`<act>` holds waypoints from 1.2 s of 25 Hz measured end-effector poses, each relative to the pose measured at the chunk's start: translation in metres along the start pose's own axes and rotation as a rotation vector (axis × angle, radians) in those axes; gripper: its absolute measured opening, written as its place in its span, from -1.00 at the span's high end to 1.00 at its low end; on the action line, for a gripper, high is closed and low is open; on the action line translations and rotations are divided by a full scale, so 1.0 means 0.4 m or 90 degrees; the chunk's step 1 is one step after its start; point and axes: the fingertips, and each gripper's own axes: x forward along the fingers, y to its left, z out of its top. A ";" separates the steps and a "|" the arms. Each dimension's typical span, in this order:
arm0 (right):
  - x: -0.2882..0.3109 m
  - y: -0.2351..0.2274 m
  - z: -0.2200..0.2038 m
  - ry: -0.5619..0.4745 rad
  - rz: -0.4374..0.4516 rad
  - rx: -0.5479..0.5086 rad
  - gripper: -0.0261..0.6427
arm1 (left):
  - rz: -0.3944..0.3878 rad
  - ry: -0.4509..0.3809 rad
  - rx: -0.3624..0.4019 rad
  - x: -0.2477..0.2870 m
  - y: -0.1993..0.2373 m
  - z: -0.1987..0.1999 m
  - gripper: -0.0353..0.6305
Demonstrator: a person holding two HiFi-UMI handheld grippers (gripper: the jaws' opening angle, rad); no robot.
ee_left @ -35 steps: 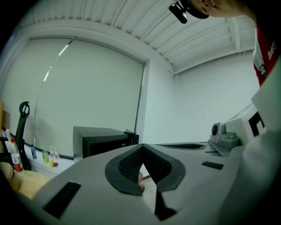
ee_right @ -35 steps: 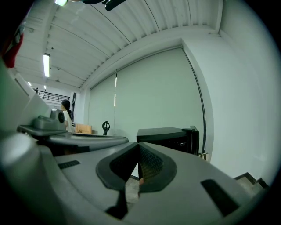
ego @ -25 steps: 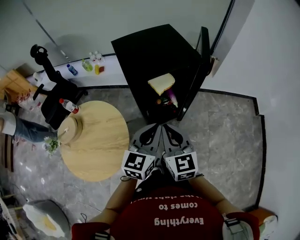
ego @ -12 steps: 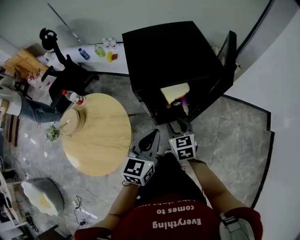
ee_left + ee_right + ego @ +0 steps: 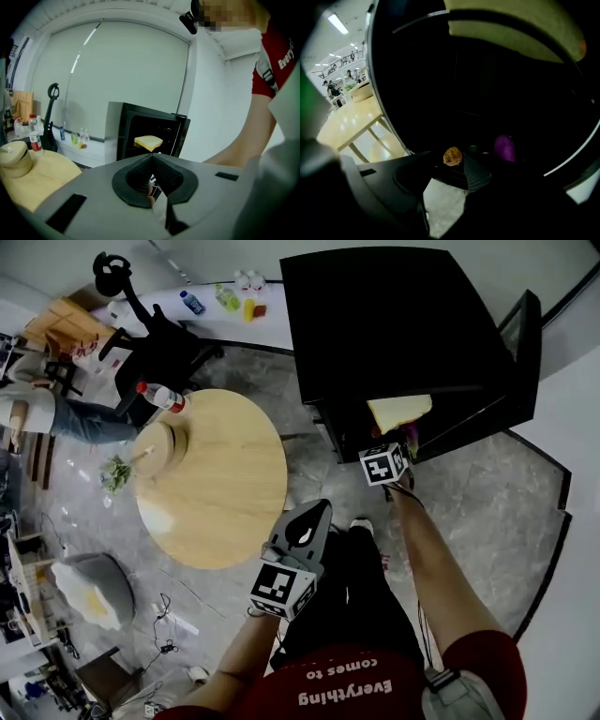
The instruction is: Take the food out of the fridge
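Reaching toward fridge point(image 5: 394, 324), right arm point(image 5: 422, 549) outstretched, right gripper point(image 5: 452, 171) jaws just opening, empty, left gripper point(image 5: 152, 159) jaws closed.

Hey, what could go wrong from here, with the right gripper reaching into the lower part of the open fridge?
The right gripper, its jaws just opening with nothing between them yet, points at a small orange-brown piece; a shallow pinch might let it slip. The purple item sits close beside it and may get knocked. The bread slice lies on the shelf above, so a steep lift might bump that shelf.
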 end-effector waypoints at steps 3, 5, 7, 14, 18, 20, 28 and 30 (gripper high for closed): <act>0.059 -0.018 -0.010 0.021 -0.014 0.013 0.42 | -0.002 0.020 -0.007 -0.010 0.010 -0.042 0.88; 0.085 -0.023 -0.009 0.030 -0.022 0.010 0.42 | -0.004 0.026 0.000 -0.013 0.016 -0.063 0.88; 0.098 -0.017 -0.010 0.031 -0.027 0.003 0.42 | -0.002 0.030 0.001 -0.016 0.028 -0.078 0.88; 0.091 -0.004 -0.011 0.012 -0.018 -0.003 0.44 | 0.013 0.015 -0.002 -0.017 0.073 -0.063 0.88; 0.023 0.017 0.016 -0.023 0.004 -0.012 0.44 | 0.013 0.002 0.007 -0.022 0.081 -0.035 0.88; -0.037 0.045 0.030 -0.045 0.030 -0.015 0.44 | 0.013 -0.005 0.011 -0.027 0.081 -0.017 0.88; -0.357 0.182 0.108 -0.197 0.158 0.044 0.44 | 0.005 -0.016 0.031 -0.064 0.094 0.006 0.88; -0.486 0.209 0.169 -0.268 0.183 0.079 0.44 | 0.013 -0.019 0.035 -0.076 0.112 0.008 0.88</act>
